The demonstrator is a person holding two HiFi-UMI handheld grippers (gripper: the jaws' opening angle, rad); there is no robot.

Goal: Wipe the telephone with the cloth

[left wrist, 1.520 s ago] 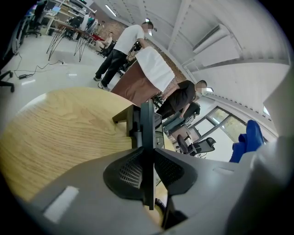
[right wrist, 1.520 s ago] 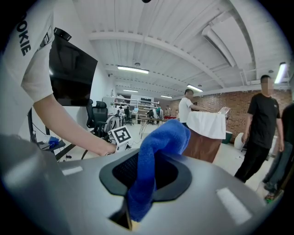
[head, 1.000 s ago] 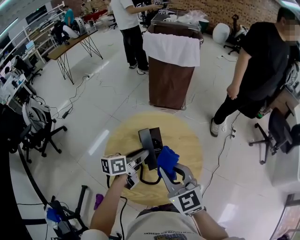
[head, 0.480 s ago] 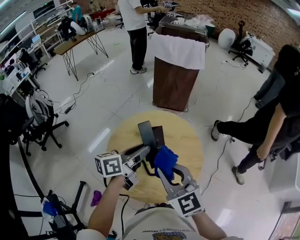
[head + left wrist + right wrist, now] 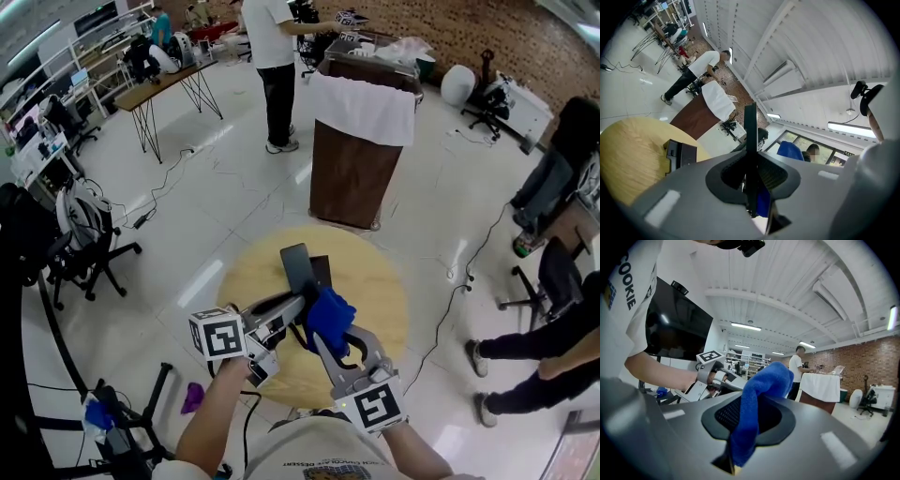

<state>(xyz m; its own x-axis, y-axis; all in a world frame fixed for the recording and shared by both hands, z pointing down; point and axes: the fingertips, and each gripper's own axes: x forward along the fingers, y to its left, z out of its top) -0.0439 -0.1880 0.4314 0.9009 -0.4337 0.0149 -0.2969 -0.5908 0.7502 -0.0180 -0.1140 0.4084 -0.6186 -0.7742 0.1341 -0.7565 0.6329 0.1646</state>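
My left tongs point(image 5: 292, 307) clamp telephone handset point(image 5: 294, 265) edge-up above round surface point(image 5: 253, 272); base point(image 5: 679, 153) lies beyond. My right tongs point(image 5: 330, 336) pinch blue cloth point(image 5: 328, 314) just right of handset. Wiping step seems about to start. Next: press cloth on handset face, stroke along it.

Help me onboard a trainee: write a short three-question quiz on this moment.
1. Which of these does the right gripper hold?
A. a sponge
B. the blue cloth
C. a brush
2. True or false: the left gripper is shut on the handset.
3. What does the telephone base rest on?

Key
1. B
2. True
3. The round wooden table
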